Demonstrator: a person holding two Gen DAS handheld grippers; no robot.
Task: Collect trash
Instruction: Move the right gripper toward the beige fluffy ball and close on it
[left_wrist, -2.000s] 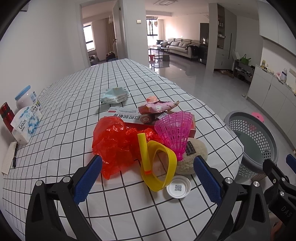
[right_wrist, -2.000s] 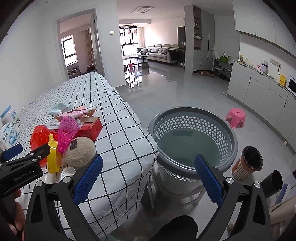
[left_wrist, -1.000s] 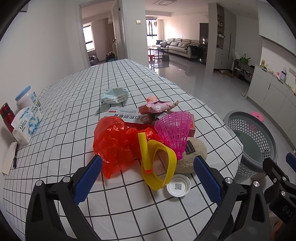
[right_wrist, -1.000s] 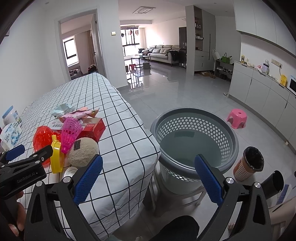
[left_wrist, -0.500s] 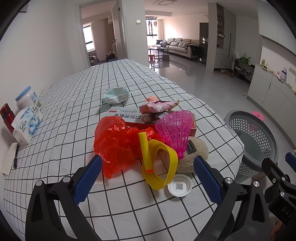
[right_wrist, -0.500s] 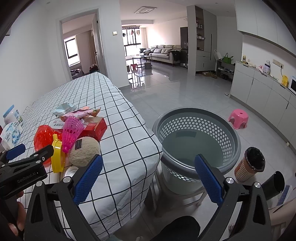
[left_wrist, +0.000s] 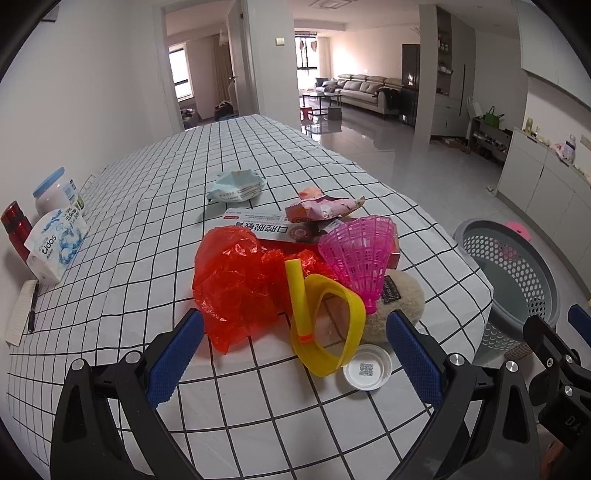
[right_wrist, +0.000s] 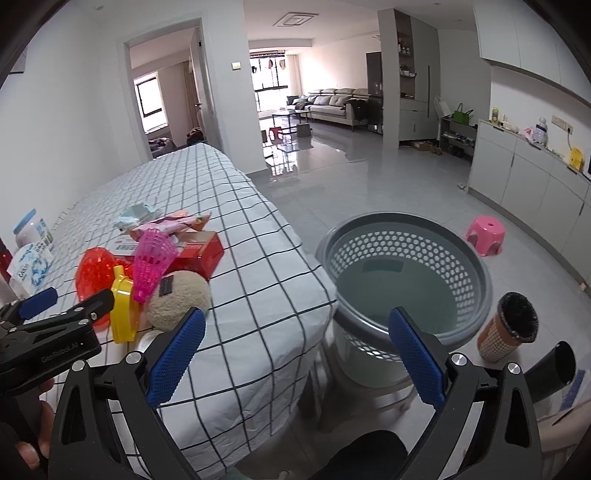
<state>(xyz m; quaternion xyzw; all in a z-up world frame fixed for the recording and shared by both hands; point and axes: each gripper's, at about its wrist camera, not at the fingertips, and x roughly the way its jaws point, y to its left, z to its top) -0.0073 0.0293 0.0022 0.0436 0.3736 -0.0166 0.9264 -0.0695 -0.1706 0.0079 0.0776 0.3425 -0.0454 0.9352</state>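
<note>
Presently the trash pile, a crumpled red plastic bag (left_wrist: 236, 284), a yellow plastic scoop (left_wrist: 325, 325), a pink mesh shuttlecock (left_wrist: 364, 254) and a white round lid (left_wrist: 366, 370), is sitting near the right edge of the black-grid white tablecloth (left_wrist: 155, 229), with bare cloth lying in front of it. The grey perforated plastic basket (right_wrist: 402, 273) is standing on the floor just beside that edge. The left gripper (left_wrist: 295, 354) is hovering low before the pile and the right gripper (right_wrist: 295, 354) is pointing toward the basket, both with jaws spread wide and holding nothing.

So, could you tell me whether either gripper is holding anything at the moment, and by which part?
Nothing is held: the left gripper and right gripper are both open and empty.
</note>
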